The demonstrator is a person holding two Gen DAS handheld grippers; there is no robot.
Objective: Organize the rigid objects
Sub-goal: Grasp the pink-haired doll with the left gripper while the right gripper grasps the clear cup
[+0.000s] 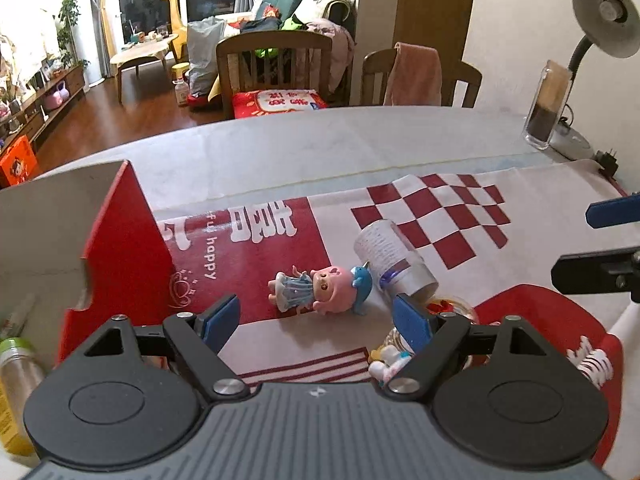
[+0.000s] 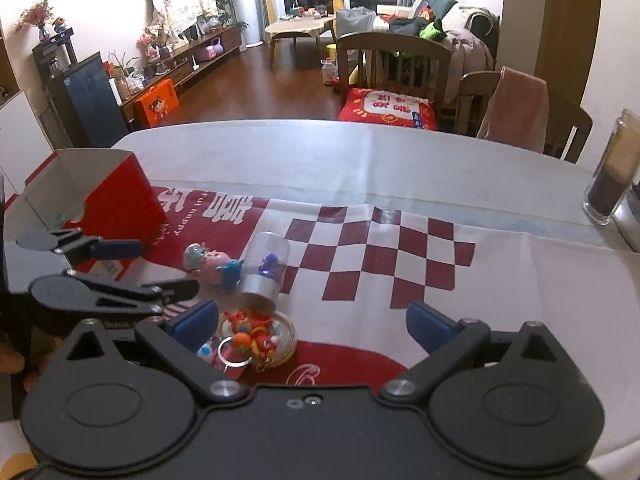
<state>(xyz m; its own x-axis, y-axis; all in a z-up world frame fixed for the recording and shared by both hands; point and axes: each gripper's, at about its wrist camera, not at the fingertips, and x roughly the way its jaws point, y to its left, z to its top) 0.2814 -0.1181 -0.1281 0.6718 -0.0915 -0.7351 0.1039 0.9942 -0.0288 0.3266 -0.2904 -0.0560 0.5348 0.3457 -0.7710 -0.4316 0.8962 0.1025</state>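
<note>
A pink-headed doll in a blue dress [image 1: 316,289] lies on the red and white cloth [image 1: 440,216], just ahead of my open, empty left gripper [image 1: 318,322]. A clear tube with a silver base [image 1: 394,258] lies on its side to the doll's right. A clear round keychain toy with colourful figures [image 2: 256,336] lies beside my right gripper's left finger [image 2: 196,326]. My right gripper [image 2: 314,324] is open and empty. In the right wrist view the doll [image 2: 214,266] and tube [image 2: 266,266] lie ahead on the left, with the left gripper [image 2: 154,268] open beside them.
An open red cardboard box [image 1: 116,240] stands at the left, holding a bottle [image 1: 18,364]; it also shows in the right wrist view [image 2: 116,196]. A glass jar [image 1: 546,108] and a desk lamp [image 1: 604,20] stand at the far right. Wooden chairs [image 2: 394,68] stand behind the table.
</note>
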